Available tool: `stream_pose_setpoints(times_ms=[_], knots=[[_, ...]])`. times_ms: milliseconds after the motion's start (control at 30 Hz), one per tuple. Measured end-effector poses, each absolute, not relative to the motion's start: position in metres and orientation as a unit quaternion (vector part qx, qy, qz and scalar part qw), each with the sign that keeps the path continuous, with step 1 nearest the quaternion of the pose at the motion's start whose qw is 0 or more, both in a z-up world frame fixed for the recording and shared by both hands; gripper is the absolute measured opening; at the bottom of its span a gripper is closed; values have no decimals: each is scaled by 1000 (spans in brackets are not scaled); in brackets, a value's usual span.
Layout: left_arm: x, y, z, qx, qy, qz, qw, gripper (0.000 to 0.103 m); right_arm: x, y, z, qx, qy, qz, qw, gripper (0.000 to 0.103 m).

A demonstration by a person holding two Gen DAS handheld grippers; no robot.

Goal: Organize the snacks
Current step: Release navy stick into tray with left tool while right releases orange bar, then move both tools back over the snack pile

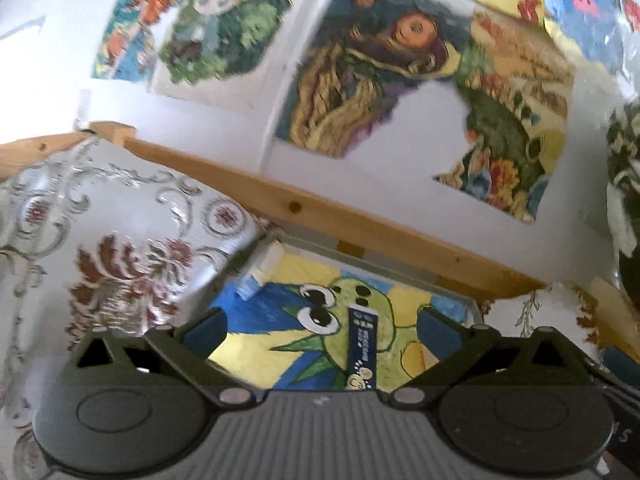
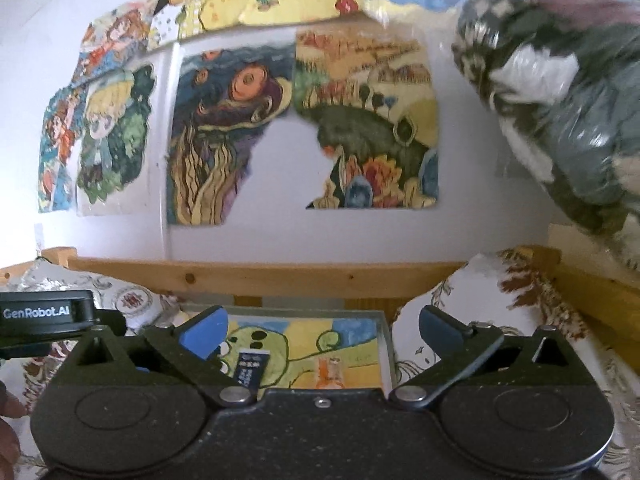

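Note:
A shallow tray (image 1: 400, 276) with a painted green frog on its bottom lies on the floral cloth. A dark blue snack stick packet (image 1: 362, 348) lies on the frog picture, and a small white and blue packet (image 1: 260, 276) sits at the tray's far left corner. My left gripper (image 1: 322, 332) hovers open over the tray, holding nothing. In the right wrist view the same tray (image 2: 386, 344) holds the dark blue packet (image 2: 252, 368) and an orange packet (image 2: 330, 372). My right gripper (image 2: 322, 334) is open and empty too. The left gripper's body (image 2: 40, 316) shows at the left.
A wooden rail (image 2: 280, 280) runs behind the tray, below a white wall covered with paintings (image 2: 224, 132). A clear plastic bag of dark fabric (image 2: 560, 92) bulges in at the upper right. Floral cloth (image 1: 120, 240) surrounds the tray. A hand (image 2: 8, 420) shows at the lower left.

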State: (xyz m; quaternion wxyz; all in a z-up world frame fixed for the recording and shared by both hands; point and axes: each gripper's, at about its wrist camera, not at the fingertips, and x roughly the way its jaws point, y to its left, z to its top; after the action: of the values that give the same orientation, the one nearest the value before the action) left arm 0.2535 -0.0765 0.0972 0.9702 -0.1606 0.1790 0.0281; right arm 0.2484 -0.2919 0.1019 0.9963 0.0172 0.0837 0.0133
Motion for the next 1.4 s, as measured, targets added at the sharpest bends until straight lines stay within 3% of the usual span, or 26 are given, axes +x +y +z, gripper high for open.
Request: stream_pose_setpoints(times_ms=[800, 1400], knots=[[131, -36, 86, -138, 148, 65, 977, 103, 114, -266, 90, -2, 64, 4, 998, 102], [80, 1, 29, -115, 214, 94, 965, 103, 63, -247, 48, -5, 155, 19, 988, 102]])
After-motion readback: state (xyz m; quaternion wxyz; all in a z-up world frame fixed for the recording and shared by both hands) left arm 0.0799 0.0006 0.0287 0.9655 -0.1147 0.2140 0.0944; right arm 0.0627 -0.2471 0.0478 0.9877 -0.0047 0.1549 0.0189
